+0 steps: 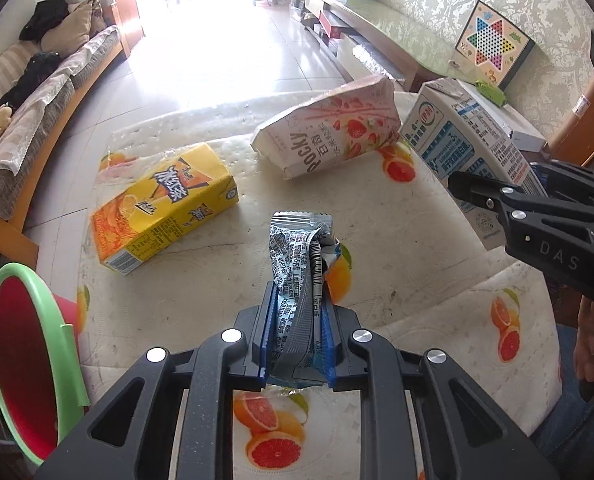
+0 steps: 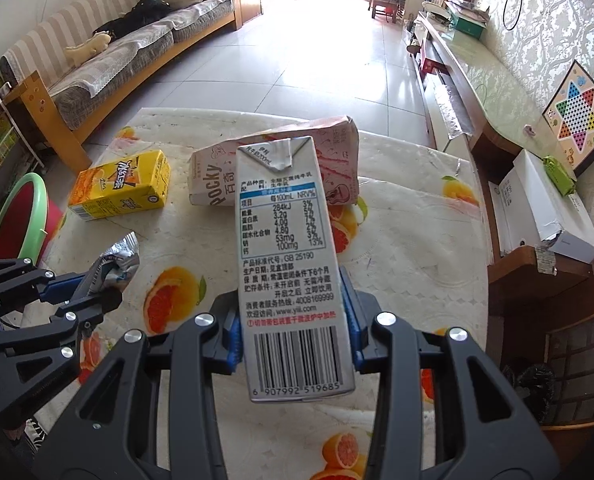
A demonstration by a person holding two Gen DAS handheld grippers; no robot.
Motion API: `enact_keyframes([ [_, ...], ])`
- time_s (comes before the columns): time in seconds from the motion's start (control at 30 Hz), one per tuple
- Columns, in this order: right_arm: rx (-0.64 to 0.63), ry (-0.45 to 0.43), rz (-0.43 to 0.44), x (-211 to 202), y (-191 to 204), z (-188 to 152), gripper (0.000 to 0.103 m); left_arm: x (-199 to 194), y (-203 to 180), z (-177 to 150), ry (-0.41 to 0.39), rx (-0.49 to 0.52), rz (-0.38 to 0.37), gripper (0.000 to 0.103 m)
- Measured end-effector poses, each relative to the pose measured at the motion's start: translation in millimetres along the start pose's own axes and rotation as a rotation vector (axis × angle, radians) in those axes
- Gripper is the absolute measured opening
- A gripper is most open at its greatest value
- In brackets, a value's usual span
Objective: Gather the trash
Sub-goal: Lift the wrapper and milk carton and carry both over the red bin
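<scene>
Left claw (image 1: pixel 297 320) pinching a crumpled silver wrapper (image 1: pixel 299 272), lifted above the near middle of the desk (image 1: pixel 437 248). Right claw (image 2: pixel 293 320) clamped on a white milk carton (image 2: pixel 289 264), raised clear of the desk toward its right edge. Yellow tea box (image 1: pixel 165 216) lying flat near the left edge. Pink Pocky box (image 1: pixel 329 132) lying toward the far edge. Red bin with green rim (image 1: pixel 25 356) beside the near left corner.

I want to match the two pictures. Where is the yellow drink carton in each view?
Left wrist view: yellow drink carton lies on the table, left of centre.
Right wrist view: same carton, upper left on the table.
Shared landmark: the Pocky box lies to its right in both.
</scene>
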State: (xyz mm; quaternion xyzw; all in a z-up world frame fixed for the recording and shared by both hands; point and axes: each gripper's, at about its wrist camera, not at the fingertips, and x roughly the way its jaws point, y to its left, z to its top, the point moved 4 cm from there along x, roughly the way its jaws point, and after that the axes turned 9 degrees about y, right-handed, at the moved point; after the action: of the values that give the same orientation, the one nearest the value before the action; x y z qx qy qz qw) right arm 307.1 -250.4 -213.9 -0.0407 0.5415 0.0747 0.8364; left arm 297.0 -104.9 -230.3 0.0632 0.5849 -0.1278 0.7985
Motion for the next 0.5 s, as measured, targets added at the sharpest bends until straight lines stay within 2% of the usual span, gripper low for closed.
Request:
enact_keyframes([
  [0.27, -0.019, -0.072, -0.003, -58, 25, -10, 0.038, -62, 26, -18, -0.095, -0.053, 0.014, 0.017],
  [0.5, -0.077, -0.115, 0.016, -88, 73, -13, 0.038, -104, 67, -43, -0.164, -0.120, 0.045, 0.017],
])
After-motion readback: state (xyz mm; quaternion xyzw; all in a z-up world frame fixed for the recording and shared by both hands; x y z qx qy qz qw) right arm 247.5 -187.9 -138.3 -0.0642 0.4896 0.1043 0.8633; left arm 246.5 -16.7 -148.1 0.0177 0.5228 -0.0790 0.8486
